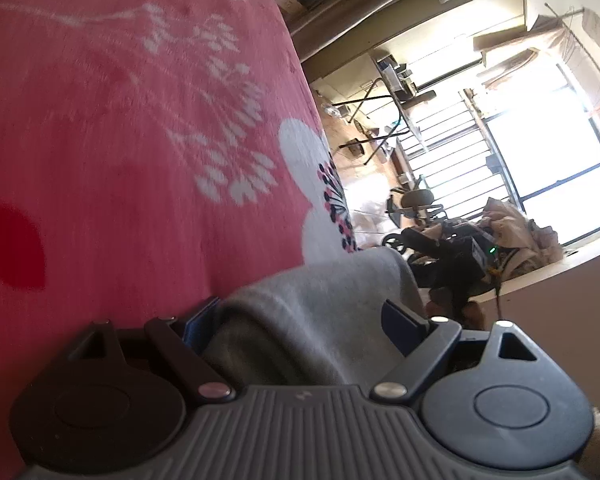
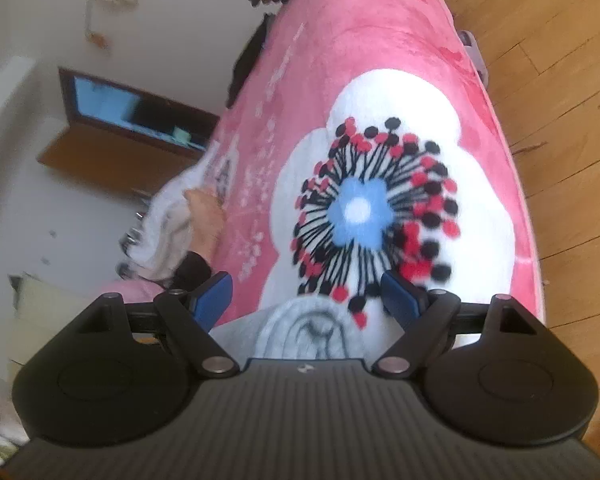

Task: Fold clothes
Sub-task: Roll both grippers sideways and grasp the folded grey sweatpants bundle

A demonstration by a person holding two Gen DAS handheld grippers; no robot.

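Left tool (image 1: 304,316) jaws wide; right tool (image 2: 308,296) jaws wide.

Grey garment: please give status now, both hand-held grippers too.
Left hand-held gripper open, grey garment between fingers, unclamped. Right hand-held gripper open above garment. Pink blanket underneath, nothing blocking.

Left gripper (image 1: 304,322): black body with a ribbed grey centre plate, two round black housings either side, silver pivot rivets on black linkage arms, blue pads on the fingers (image 1: 400,320).

Right gripper (image 2: 306,300): same build, ribbed dark plate with a small logo, round housings, silver rivets, blue finger pads (image 2: 214,294).

Beyond its left finger: a hand (image 2: 204,216) with a black cuff.
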